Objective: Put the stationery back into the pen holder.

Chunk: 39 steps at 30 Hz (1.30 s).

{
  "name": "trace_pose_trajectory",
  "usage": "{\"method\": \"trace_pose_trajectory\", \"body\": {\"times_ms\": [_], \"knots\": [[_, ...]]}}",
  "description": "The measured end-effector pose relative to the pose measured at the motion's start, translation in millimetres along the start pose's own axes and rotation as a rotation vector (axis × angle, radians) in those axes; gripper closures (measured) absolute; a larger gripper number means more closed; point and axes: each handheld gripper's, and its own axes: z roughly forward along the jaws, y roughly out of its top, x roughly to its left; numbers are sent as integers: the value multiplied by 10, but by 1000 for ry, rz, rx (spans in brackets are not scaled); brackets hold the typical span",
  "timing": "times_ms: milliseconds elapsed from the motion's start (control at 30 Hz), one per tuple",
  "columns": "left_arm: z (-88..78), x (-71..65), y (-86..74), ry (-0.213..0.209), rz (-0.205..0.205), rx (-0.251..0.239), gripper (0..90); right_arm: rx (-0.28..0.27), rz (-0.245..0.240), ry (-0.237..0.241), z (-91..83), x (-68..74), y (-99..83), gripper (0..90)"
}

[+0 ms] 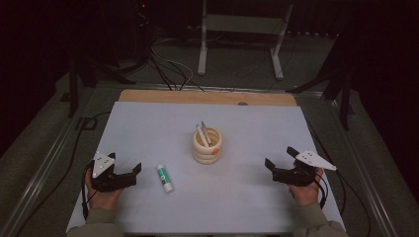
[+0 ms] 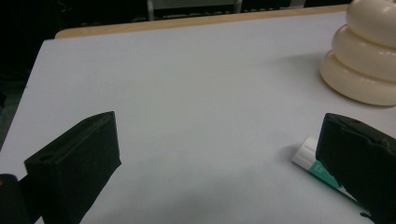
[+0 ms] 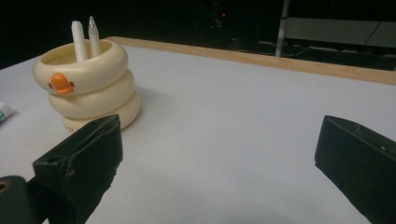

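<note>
My left gripper [image 1: 129,174] rests low on the white table [image 1: 148,123] with its jaws spread wide and nothing between them. My right gripper [image 1: 279,163] sits at the far side of the table, its jaws likewise wide apart and empty.

The thing nearest my tools is the glue stick [image 1: 165,177], lying flat on the table just to the right of my left gripper and a little in front of the cream ring-shaped pen holder [image 1: 207,145]. Its long axis runs roughly away from me, tilted a bit toward the left at the far end, with the white cap at the near end, or so it seems in the dim high view. In the left gripper view the stick [image 2: 322,170] lies just beside my right-hand jaw, partly hidden behind it, so it is outside the gap, not inside it.

My left gripper is clearly the nearer one. I judge it must shift rightward so the jaws straddle the stick across its width. The holder, with two white pens [image 3: 86,39] standing in it, is well apart from my right gripper.
</note>
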Motion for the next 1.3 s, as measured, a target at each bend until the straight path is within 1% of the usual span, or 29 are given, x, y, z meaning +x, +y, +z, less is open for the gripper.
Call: {"method": "trace_pose_trajectory", "body": {"times_ms": [67,100,133,167,233,267,300,333,400,433,467,567,633,667,733,800,867,900,933,1000,1100,1133,1233,1300], "knots": [[-2,6,8,5,-7,6,4,0,-6,-7,2,6,-3,16],[-11,5,40,18,-17,12,4,-1,-1,-10,1,2,-3,16],[-11,5,40,18,-17,12,4,-1,-1,-10,1,2,-3,16],[-21,-3,62,24,-19,15,4,-3,16,-14,0,-11,-6,16],[-42,-27,108,27,-11,22,4,0,15,-16,-3,-14,-11,16],[-54,-61,144,31,-7,37,4,0,11,-22,-5,-12,-12,16],[-54,-61,144,31,-7,37,4,0,11,-22,-5,-12,-12,16],[-59,-93,168,28,-5,45,4,-4,17,-22,-7,-8,-10,16],[-59,-93,168,28,-5,45,4,-7,20,-19,-3,-3,-9,16],[-60,-127,199,27,-4,64,4,-6,25,-18,11,12,-7,16],[-66,-136,210,28,-5,69,4,-8,31,-12,15,19,-6,16],[-81,-143,242,29,-9,79,3,-4,15,-11,26,41,-10,16],[-104,-159,312,26,-15,85,4,-6,25,-11,32,34,-12,16],[-104,-159,312,26,-15,85,4,-9,30,-13,32,28,-13,16],[-108,-182,365,20,-14,82,4,-12,46,-13,24,18,-13,16],[-99,-239,441,15,-2,91,4,-14,55,-19,7,16,-13,16],[-91,-264,463,13,3,97,4,-15,58,-28,-3,13,-16,16],[-74,-321,503,14,10,114,4,-15,60,-30,-2,11,-17,16],[-74,-321,503,14,10,114,4,-12,57,-32,2,7,-20,16],[-58,-381,530,13,17,126,4,-8,59,-40,13,-1,-27,16],[-34,-450,552,-5,17,136,4,-8,60,-46,13,-2,-28,16],[-18,-491,565,-12,21,144,3,-9,60,-46,11,-2,-28,16],[0,-530,578,-16,22,149,3,-8,67,-42,13,-1,-31,16],[22,-573,597,-25,24,165,4,-2,60,-43,21,0,-37,16]]}}
